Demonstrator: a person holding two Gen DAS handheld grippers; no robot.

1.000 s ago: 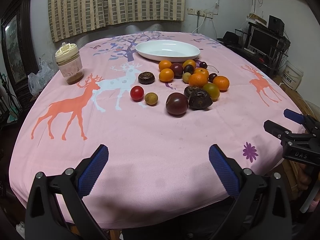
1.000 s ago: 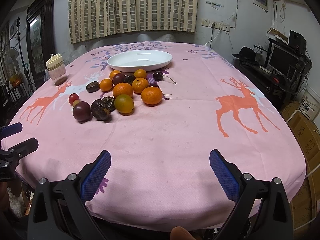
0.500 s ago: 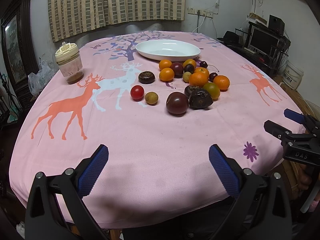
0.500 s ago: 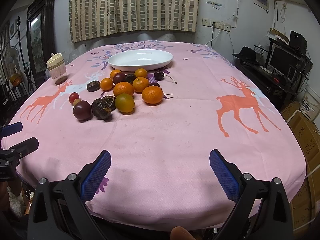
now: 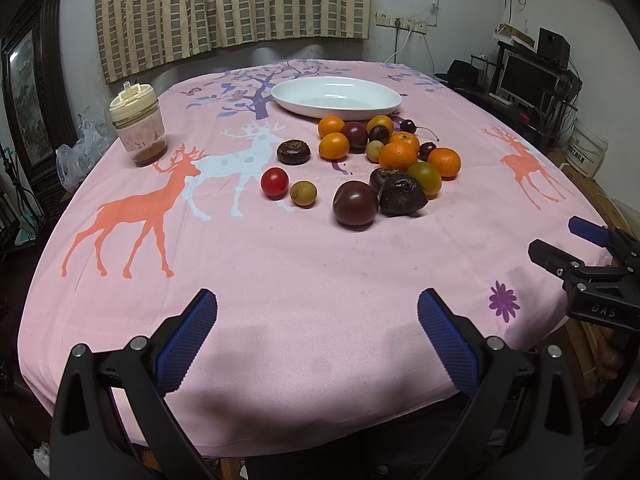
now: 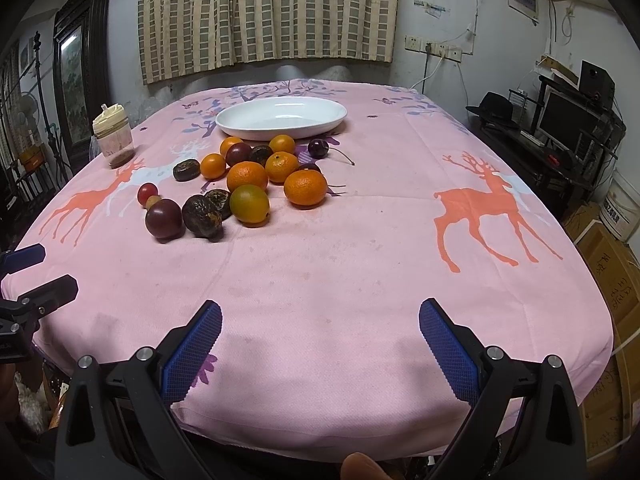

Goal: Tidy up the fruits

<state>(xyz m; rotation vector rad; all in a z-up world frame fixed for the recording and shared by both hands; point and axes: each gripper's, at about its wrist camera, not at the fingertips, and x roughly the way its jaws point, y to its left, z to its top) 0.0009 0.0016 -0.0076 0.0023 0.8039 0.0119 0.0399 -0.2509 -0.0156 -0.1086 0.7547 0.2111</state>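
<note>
Both grippers sit at the near edge of the table, fingers spread wide, holding nothing. Left gripper is over bare pink cloth, blue pads apart; right gripper likewise, at the table's right side. Each is visible at the edge of the other's view.

Fruit lies in a loose cluster past mid-table, just in front of a white dish that has no fruit in it. Well apart from both grippers.

Cluster, left wrist view:
- dark plum nearest, touching a wrinkled dark fruit on its right
- green-orange citrus behind that
- oranges
- cherry with stem, near the dish
- red tomato and small tan fruit side by side, left of the cluster, almost touching
- flat dark brown fruit behind them, on its own

Jar with cream lid stands upright at far left, away from the fruit.
</note>
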